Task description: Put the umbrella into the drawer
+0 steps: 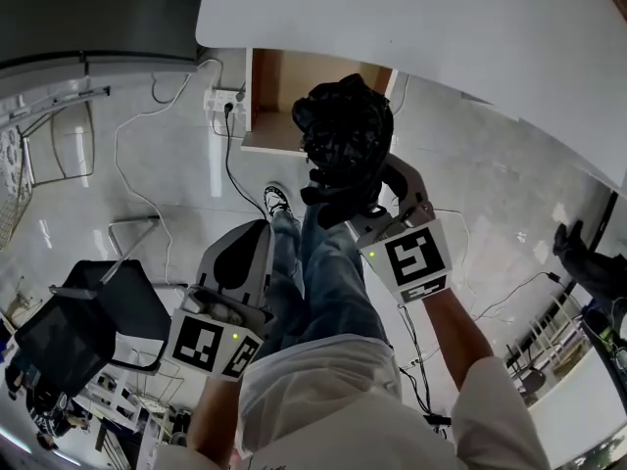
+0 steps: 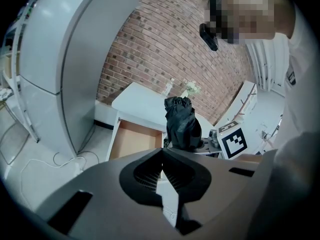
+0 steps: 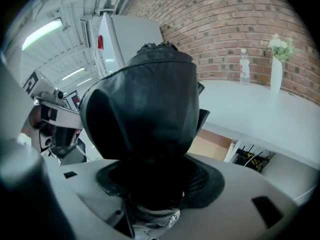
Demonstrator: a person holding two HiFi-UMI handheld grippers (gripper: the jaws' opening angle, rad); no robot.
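The right claw (image 3: 160, 184) was clamped on the lower end of a folded black umbrella (image 3: 145, 109), which stood upright above the person's legs, near the open wooden drawer (image 1: 269, 86) under the white surface (image 1: 441, 27). The left claw (image 2: 161, 156) was pinched together on nothing, low at the side. The umbrella looked light, its loose fabric soft and slippery (probably a stiff shaft inside), so the firm base seemed the best place to grip.

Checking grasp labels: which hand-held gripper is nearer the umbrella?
Right. The right hand-held gripper is shut on the umbrella; the left hand-held gripper is apart from it, shut and empty.
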